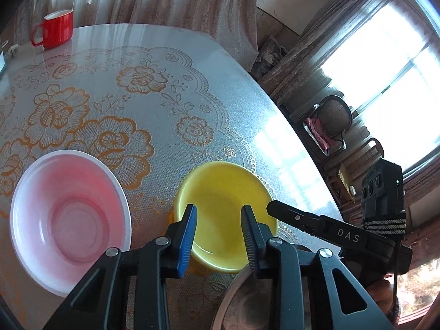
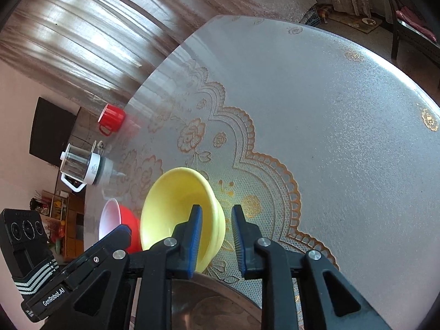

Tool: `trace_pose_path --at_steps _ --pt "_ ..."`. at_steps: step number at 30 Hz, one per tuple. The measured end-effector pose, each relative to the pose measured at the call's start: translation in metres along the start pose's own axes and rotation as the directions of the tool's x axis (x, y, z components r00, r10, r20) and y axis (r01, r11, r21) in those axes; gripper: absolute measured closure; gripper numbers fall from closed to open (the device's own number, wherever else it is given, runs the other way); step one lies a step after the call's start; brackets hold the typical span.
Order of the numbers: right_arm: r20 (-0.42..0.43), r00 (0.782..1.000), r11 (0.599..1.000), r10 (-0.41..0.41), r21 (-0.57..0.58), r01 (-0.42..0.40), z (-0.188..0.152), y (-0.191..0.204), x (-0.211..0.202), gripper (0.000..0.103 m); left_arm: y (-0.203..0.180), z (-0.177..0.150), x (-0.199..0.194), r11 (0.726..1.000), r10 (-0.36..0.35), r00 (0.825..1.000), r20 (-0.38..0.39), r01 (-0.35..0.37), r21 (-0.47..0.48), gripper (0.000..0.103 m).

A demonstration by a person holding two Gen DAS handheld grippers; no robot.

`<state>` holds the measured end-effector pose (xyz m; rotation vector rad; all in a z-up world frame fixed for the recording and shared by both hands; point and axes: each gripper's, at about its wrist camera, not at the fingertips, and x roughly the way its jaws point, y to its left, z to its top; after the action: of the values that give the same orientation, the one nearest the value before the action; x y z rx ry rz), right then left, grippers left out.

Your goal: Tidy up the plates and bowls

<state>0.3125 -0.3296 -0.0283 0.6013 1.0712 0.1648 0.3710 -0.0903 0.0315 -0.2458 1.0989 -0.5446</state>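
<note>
Both grippers tilt steeply down over the yellow bowl (image 1: 222,214) on the table (image 1: 247,104). The left gripper (image 1: 218,236) stands narrowly parted above its near rim, not pressing it. The right gripper (image 2: 216,240) straddles the bowl's wall; I cannot tell whether its pads press. A pink-and-white bowl (image 1: 68,220) sits just beside.

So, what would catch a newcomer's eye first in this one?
The yellow bowl near the table's edge, with both grippers, left gripper and right gripper, straddling its rim from opposite sides. Next, the pink-and-white bowl beside it on the lace-patterned tablecloth, and the red mug at the table's far side.
</note>
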Motion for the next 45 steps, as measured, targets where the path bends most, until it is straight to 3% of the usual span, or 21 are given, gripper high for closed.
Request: trace_pose_path --at_steps 8,10,14,25,27,28,35,39,45 --pt "-0.005 1.0 1.0 0.002 -0.004 -0.002 -0.002 -0.004 0.003 0.088 -0.001 0.003 0.01 0.997 0.073 0.997 -0.015 -0.073 0.012 0.074" --pt "-0.002 1.0 1.0 0.006 -0.009 -0.006 -0.003 -0.005 0.002 0.091 0.003 0.002 0.009 0.998 0.064 0.998 -0.016 -0.064 -0.007 0.075" --pt "0.005 1.0 1.0 -0.003 -0.018 0.003 -0.004 -0.007 -0.002 0.091 0.005 0.003 -0.001 0.999 0.042 0.999 0.0 -0.042 -0.017 0.075" --pt "-0.018 1.0 1.0 -0.001 -0.017 0.001 -0.003 -0.006 0.004 0.088 0.002 -0.004 0.017 0.993 0.116 0.992 -0.056 -0.115 0.017 0.077" --pt "-0.014 1.0 1.0 -0.002 -0.027 0.002 -0.003 -0.005 0.004 0.092 -0.001 -0.006 0.013 0.99 0.136 0.99 -0.026 -0.135 0.026 0.09" --pt "-0.009 1.0 1.0 -0.008 -0.031 0.008 -0.003 -0.004 0.004 0.096 -0.001 -0.005 0.01 0.991 0.133 0.991 -0.004 -0.133 0.027 0.092" --pt "0.065 0.997 0.999 0.044 -0.023 -0.043 0.001 -0.004 -0.007 0.097 0.001 0.005 -0.011 0.994 0.106 0.991 0.077 -0.105 -0.017 0.092" --pt "0.142 0.987 0.997 0.073 -0.045 -0.067 0.007 0.007 -0.019 0.097 -0.011 0.009 -0.028 0.994 0.106 0.98 0.169 -0.109 0.011 0.091" --pt "0.183 0.98 0.995 0.073 -0.087 -0.058 0.001 0.025 -0.04 0.097 -0.018 -0.005 -0.048 0.995 0.087 0.979 0.183 -0.094 0.03 0.09"
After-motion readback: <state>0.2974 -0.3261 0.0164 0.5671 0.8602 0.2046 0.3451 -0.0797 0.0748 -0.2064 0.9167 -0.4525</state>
